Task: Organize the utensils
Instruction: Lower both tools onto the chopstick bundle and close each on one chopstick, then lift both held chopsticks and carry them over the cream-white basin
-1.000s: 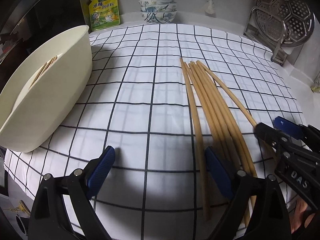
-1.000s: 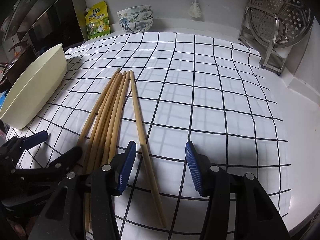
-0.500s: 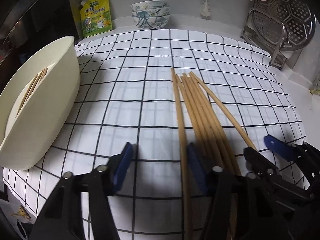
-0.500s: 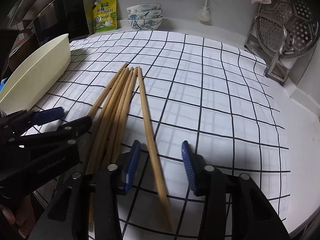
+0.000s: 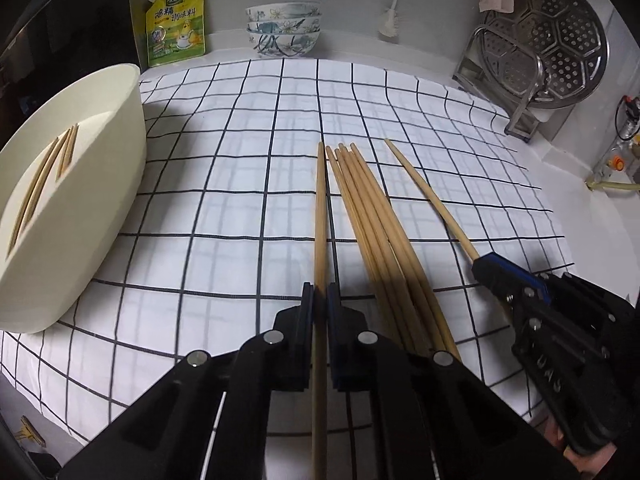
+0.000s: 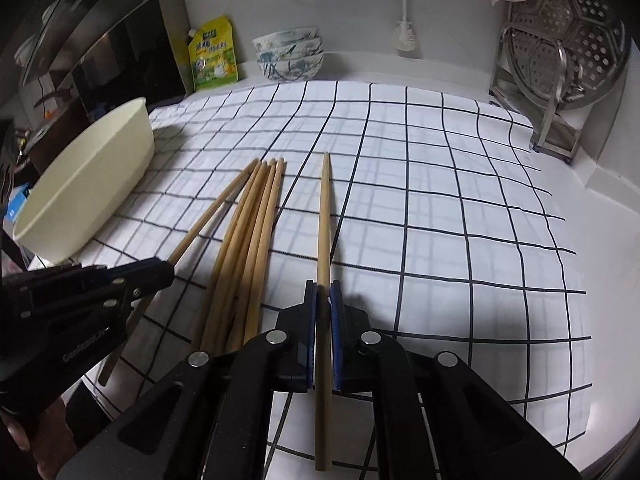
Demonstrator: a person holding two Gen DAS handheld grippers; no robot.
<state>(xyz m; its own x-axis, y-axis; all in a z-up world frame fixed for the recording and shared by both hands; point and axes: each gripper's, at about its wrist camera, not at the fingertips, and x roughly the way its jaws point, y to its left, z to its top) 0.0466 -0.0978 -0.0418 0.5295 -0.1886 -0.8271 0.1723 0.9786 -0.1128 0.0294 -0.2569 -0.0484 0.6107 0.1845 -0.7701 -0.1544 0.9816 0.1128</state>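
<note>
A pale wooden chopstick (image 5: 320, 220) is pinched in the left claw (image 5: 320, 300), whose blue-padded fingers (image 5: 307, 304) press on it from both sides. Another long wooden chopstick (image 6: 324, 220) is gripped the same way by the right claw (image 6: 323, 300). Each stick's rear part runs back between the black claw arms, and whether the tips touch the cloth cannot be told. Between the two lies a loose bundle of wooden chopsticks (image 5: 372, 224) on the black-and-white checked cloth (image 5: 240, 160) covering the counter; its near ends are hidden under the claw bodies. At the counter's left edge stands a cream oval plastic basin (image 5: 100, 216) with a few chopsticks (image 5: 44, 176) inside, partly cut off by its rim. Along the back edge sit a yellow-green seasoning pouch (image 5: 176, 24) and a stack of patterned ceramic bowls (image 5: 283, 28). At the back right corner a perforated steel steamer plate (image 5: 552, 36) leans in a metal rack (image 5: 496, 80).
</note>
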